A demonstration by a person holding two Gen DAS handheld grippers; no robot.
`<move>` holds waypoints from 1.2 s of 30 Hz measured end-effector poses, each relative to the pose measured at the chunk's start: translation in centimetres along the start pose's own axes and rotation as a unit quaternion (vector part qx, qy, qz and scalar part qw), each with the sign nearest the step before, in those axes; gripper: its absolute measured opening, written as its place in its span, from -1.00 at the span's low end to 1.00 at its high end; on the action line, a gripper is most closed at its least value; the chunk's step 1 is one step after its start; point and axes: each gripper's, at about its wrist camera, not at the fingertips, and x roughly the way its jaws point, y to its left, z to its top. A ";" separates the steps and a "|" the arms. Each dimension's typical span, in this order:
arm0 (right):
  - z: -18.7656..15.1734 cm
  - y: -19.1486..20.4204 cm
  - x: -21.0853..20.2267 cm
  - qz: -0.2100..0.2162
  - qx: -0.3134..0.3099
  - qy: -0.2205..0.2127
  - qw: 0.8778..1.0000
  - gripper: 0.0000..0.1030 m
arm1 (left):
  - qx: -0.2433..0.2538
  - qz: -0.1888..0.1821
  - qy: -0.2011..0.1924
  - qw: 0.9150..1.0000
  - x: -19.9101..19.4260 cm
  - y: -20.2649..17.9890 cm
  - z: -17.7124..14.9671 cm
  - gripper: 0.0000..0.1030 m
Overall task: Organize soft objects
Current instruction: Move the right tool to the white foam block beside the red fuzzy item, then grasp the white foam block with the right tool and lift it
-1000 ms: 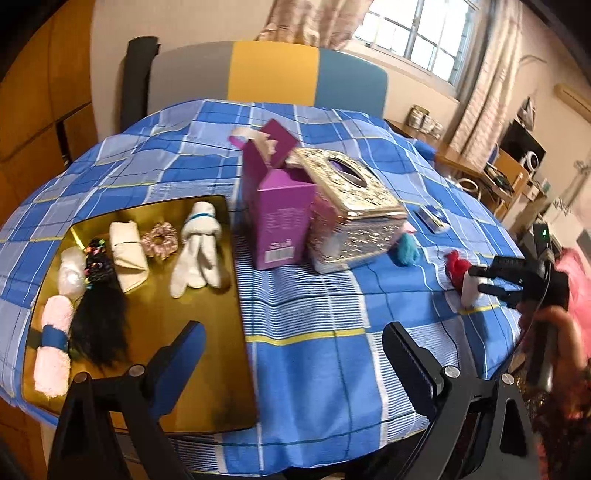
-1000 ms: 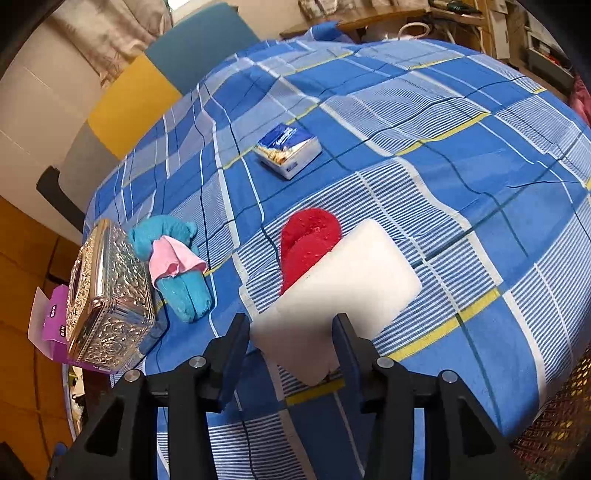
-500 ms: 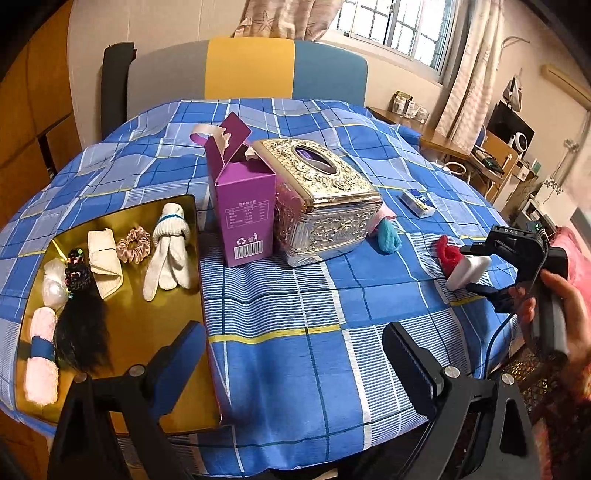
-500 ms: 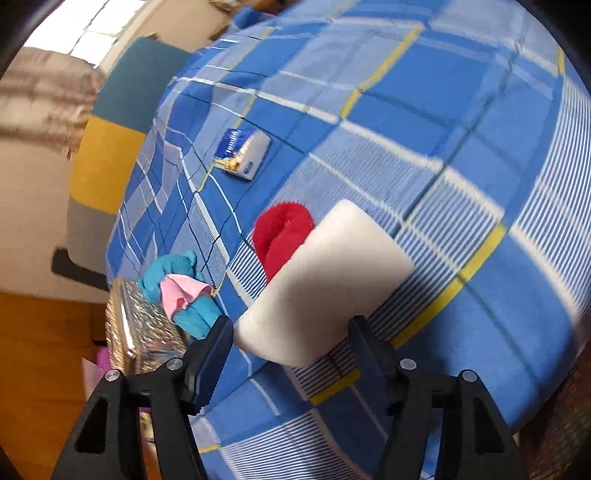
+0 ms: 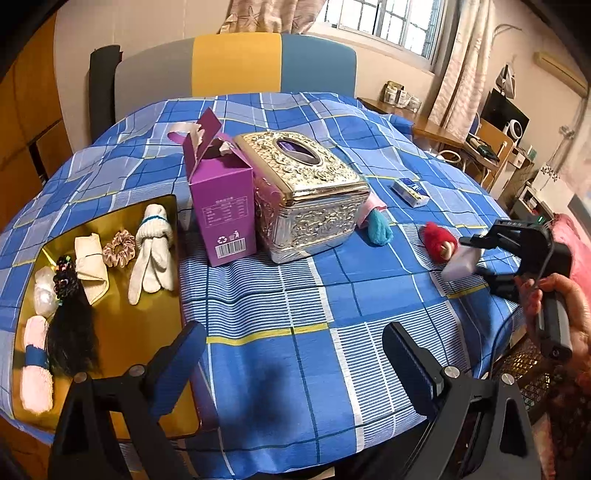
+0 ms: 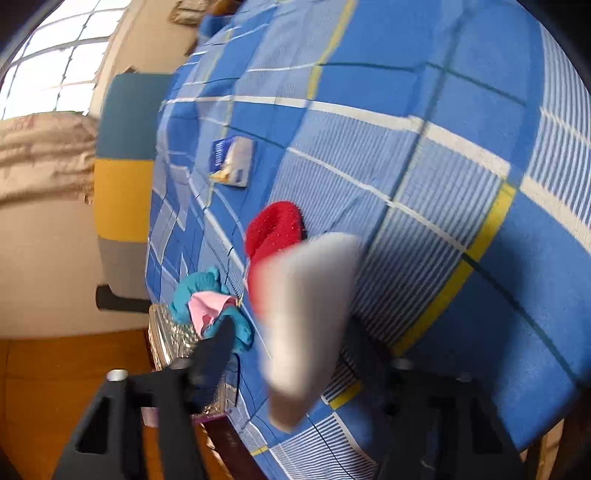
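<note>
mostly the soft things sit on the gold tray [image 5: 122, 354] at the table's left edge: a rolled pink towel [image 5: 35, 376] with a blue band, a black hair piece [image 5: 72, 332], a folded cream cloth [image 5: 90, 267], a satin scrunchie [image 5: 119, 248] and a pair of white knit gloves [image 5: 152, 254]. beside the tray stands an open purple carton [image 5: 221, 206], touching an ornate silver tissue box [image 5: 306, 195].

the right gripper [image 5: 480, 258], held in a hand [image 5: 561, 306] at the table's right edge, has a white sponge block [image 6: 306, 314] between its fingers, and its jaws are closing on it; in the right wrist view the block is blurred and tilted. just beside the block lies a red fuzzy sock [image 6: 275, 227]. a teal sock [image 5: 379, 229] with a pink cloth [image 6: 207, 308] rests against the tissue box, and a small tissue packet [image 5: 410, 191] lies farther back.

the left gripper [image 5: 295, 373] hangs over bare cloth with its jaws wide and nothing between them.

a blue plaid tablecloth [image 5: 303, 295] covers the table. behind it are a grey, yellow and teal chair [image 5: 236, 66], a curtained window [image 5: 384, 18] and a cluttered desk [image 5: 461, 140].
</note>
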 end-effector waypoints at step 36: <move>2.3 4.7 1.2 -0.358 -0.323 0.069 0.873 0.36 | 0.063 -0.054 0.053 0.995 7.5 -11.2 5.4 0.88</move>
